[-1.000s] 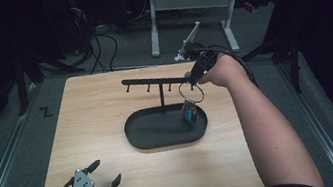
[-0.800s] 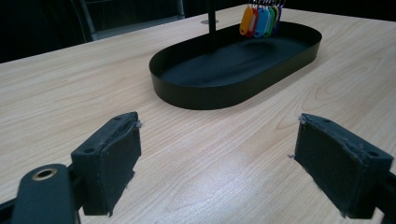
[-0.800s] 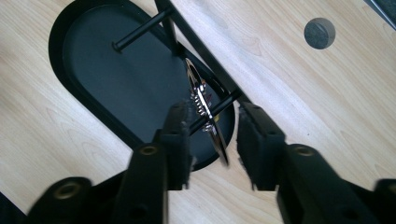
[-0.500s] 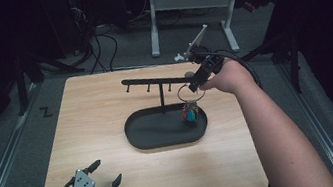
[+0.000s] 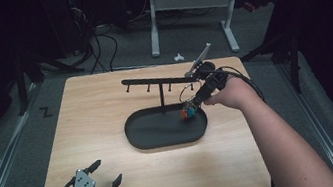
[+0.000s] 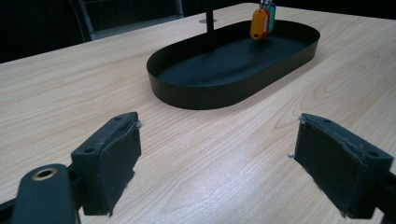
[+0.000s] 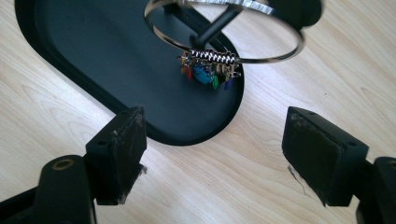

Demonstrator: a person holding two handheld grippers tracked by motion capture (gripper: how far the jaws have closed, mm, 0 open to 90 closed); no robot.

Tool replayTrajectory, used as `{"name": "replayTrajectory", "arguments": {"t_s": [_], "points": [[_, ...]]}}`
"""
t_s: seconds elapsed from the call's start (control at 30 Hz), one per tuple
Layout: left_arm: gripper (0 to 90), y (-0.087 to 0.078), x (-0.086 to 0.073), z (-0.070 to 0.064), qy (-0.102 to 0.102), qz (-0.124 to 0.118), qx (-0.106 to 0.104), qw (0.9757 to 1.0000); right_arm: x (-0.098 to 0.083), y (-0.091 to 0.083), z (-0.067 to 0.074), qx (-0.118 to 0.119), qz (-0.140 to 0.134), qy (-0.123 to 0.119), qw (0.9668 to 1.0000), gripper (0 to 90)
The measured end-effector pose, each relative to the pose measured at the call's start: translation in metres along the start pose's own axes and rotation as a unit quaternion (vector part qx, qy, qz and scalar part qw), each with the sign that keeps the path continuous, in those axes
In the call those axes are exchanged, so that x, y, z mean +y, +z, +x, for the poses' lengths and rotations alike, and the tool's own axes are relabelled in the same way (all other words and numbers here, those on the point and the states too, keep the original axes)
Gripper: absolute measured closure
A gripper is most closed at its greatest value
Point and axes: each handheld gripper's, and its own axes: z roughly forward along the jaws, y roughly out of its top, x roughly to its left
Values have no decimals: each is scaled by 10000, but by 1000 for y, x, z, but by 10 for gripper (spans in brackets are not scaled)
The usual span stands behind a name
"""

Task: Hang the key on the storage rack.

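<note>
On the light wooden bench, a black oval tray sits right of centre in the high view, its long axis running left to right across the frame. A thin black post rises from the tray and carries a black bar with small pegs under it; the bar also runs left to right, slightly lower at its right end.

A large metal key ring hangs at the right end of that bar, with a cluster of coloured key tags (orange, blue, green among them) dangling from its lower edge above the right end of the tray. In the left tool's view the tags show at the top of the frame, hanging upright over the far part of the tray.

The right tool is at the right end of the bar in the high view, held by the hand, pointing toward the lower left of the frame. Its own view shows the jaws wide apart with nothing between them, the ring just beyond them.

The left tool rests at the lower left of the bench, well apart from the tray, jaws wide and holding nothing.
</note>
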Motion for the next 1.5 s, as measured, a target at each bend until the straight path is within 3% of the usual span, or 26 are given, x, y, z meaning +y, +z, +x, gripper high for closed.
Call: {"name": "replayTrajectory", "arguments": {"t_s": [0.27, 0.57, 0.73, 0.8, 0.9, 1.07, 1.23, 1.4, 1.5], "points": [[150, 1, 0, 0, 12, 18, -13, 10000, -21, 19, 2, -105, -68, -35, 9999, 216], [150, 2, 0, -1, 18, 46, -37, 10000, -53, 37, 1, -163, -236, 197, 9994, 181], [150, 2, -1, -2, 30, 80, -59, 9999, -75, 48, 3, -136, -401, 216, 9989, 172], [150, 2, -1, -2, 25, 66, -51, 10000, -85, 52, 5, -229, -552, 186, 9980, 172], [150, 1, -1, -1, 6, 75, -51, 10000, -101, 57, 11, -179, -797, 244, 9964, 165], [150, 3, -1, -3, 43, 112, -59, 9999, -122, 65, 25, -203, -1195, 264, 9923, 165], [150, 4, -1, -3, 64, 122, -62, 9999, -138, 77, 39, -248, -1659, 260, 9855, 165], [150, 4, -1, -3, 77, 143, -75, 9998, -152, 95, 52, -211, -1941, 250, 9804, 162], [150, 3, -1, -3, 73, 139, -77, 9998, -161, 106, 58, -526, -2302, 169, 9716, 147]]}}
